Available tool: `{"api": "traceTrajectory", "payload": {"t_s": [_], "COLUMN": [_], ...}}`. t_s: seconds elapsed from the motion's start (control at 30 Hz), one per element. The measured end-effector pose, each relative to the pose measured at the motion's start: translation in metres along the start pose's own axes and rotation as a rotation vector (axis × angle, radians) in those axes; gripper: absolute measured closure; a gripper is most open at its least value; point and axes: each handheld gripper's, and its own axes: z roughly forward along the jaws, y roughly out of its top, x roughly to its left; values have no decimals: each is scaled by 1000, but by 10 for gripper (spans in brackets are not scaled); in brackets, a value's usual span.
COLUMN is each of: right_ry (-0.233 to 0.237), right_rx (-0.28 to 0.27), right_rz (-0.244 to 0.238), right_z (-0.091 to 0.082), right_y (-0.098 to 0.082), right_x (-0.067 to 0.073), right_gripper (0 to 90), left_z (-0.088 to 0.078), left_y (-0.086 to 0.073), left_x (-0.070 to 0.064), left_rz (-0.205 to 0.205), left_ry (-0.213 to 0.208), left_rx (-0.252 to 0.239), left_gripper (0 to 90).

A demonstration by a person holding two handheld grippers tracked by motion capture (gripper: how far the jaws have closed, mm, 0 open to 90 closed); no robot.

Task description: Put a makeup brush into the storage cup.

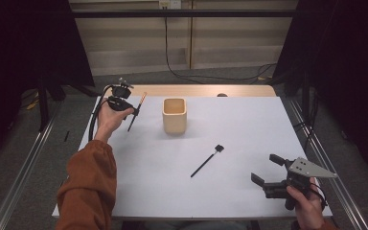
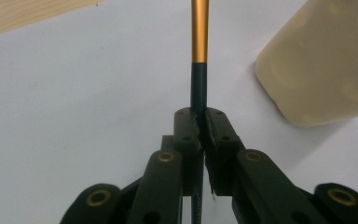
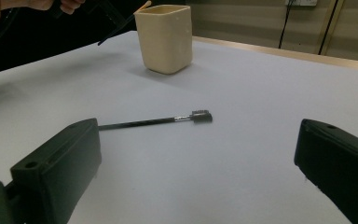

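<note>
My left gripper [image 1: 134, 111] is raised above the table's far left, shut on a thin dark brush handle with a gold ferrule [image 1: 141, 99]. In the left gripper view the jaws [image 2: 199, 117] pinch the dark shaft, and the gold ferrule [image 2: 199, 32] points away beside the cream cup [image 2: 321, 60]. The cup [image 1: 174, 115] stands upright at the table's middle back, to the right of that gripper. A black brush with a small square head [image 1: 206, 161] lies flat in front of the cup. My right gripper [image 1: 267, 169] rests open at the front right, the black brush [image 3: 154, 122] lying beyond its jaws.
White sheet [image 1: 249, 129] covers the table, and a wooden strip [image 1: 196, 90] shows along the far edge. A small dark object [image 1: 222, 95] sits at that edge. Metal rails [image 1: 323, 158] run along both sides, and cables [image 1: 206, 76] lie on the floor behind.
</note>
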Motion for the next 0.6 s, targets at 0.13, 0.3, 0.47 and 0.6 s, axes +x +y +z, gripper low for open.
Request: {"api": "traceTrajectory", "payload": {"t_s": [0.13, 0.3, 0.47, 0.6], "right_ry": [0, 0, 0, -1], "right_rx": [-2, -1, 0, 0], "right_rz": [1, 1, 4, 1], "right_z": [0, 0, 1, 0], "right_y": [0, 0, 0, 0], "right_x": [0, 0, 0, 0], "right_gripper": [0, 0, 0, 0], "left_z": [-4, -10, -18, -20], "left_y": [-4, -9, -16, -20], "left_x": [2, 4, 6, 5], "left_rz": [-6, -17, -18, -9], "left_ry": [-4, 4, -5, -20], "left_rx": [-59, -132, -217, -250], "left_gripper": [844, 844, 844, 845]}}
